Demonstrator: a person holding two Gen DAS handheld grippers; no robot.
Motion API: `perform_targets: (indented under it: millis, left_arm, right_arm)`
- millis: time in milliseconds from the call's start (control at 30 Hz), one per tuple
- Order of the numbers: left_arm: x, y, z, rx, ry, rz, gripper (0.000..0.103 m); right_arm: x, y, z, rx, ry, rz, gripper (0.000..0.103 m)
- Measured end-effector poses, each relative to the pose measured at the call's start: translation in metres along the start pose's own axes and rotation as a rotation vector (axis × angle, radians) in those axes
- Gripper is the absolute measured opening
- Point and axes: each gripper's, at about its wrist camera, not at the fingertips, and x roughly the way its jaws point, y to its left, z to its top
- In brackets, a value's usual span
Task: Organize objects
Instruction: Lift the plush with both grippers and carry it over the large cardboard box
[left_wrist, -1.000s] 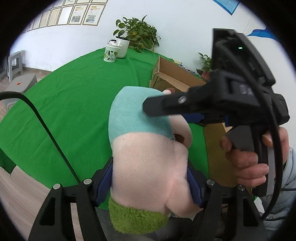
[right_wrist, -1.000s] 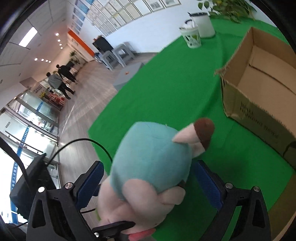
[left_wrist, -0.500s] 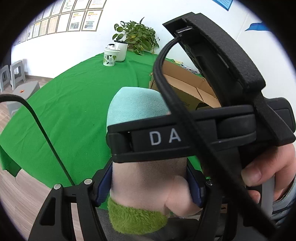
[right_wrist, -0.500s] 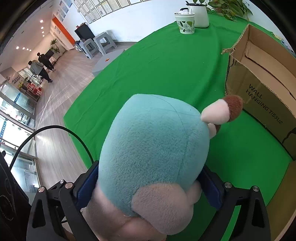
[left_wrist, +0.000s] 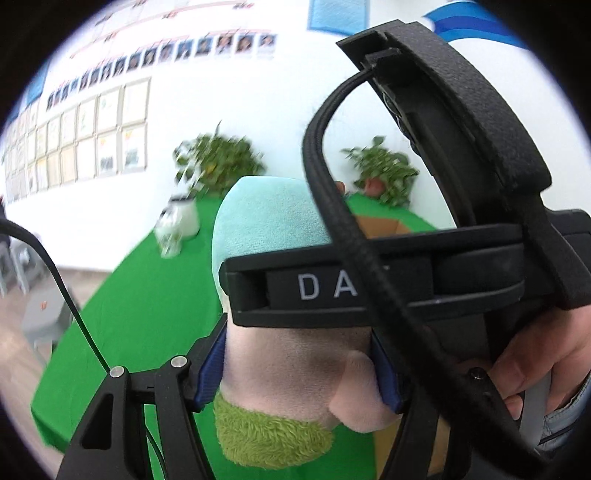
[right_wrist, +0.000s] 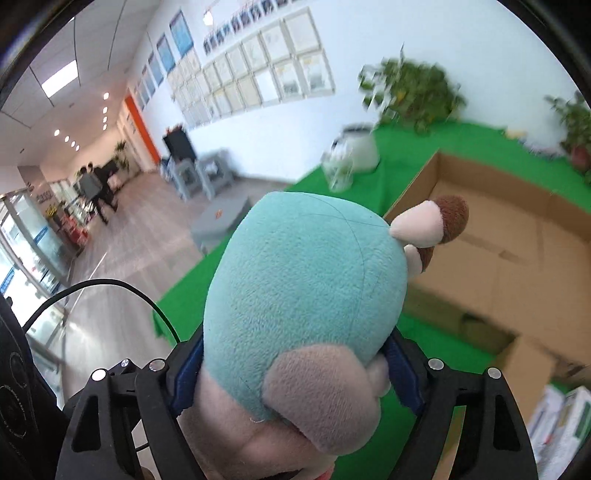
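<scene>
A: Plush toy (right_wrist: 303, 295) sits clamped between both tools at once: the left hand-held gripper (left_wrist: 299, 365) pinches its pink lower body, and the right hand-held gripper (right_wrist: 291, 365) squeezes it just under the teal head.

B: What has changed in the last second?

A: 1 second ago the right tool was only nearing the toy, its pads apart on either side. Now those blue pads press into the plush. Both cameras have also tilted up: the green table (right_wrist: 402, 155) fills less of each view and the wall fills more, so the toy looks lifted.

B: And for the task?

A: I judge this a hand-over or a 2-handed carry toward the cardboard box (right_wrist: 517, 236), which lies open at 2 o'clock in the right view, its floor bare as far as I can see. The toy is in the air, short of the box, not above its opening.

B: How are the hands posed?

A: The right tool crosses the left camera's view from 3 o'clock, its body level, with the person's right hand (left_wrist: 535, 365) wrapped around the handle. The left tool comes up from 6 o'clock, fingers pointing toward the far wall.
</scene>
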Motion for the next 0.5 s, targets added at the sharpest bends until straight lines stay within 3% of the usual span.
perform_targets:
  millis: [200,500]
  left_arm:
    - [0.014,-0.039,0.046,0.129,-0.106,-0.113,0.067]
    - [0.05,-0.057,0.107,0.213,-0.216,-0.223,0.067]
  right_arm:
    - [-0.073,-0.04,0.03,0.045,-0.162,-0.123,0.08]
    - [-0.2,-0.136,0.08,0.039,-0.291,-0.243,0.08]
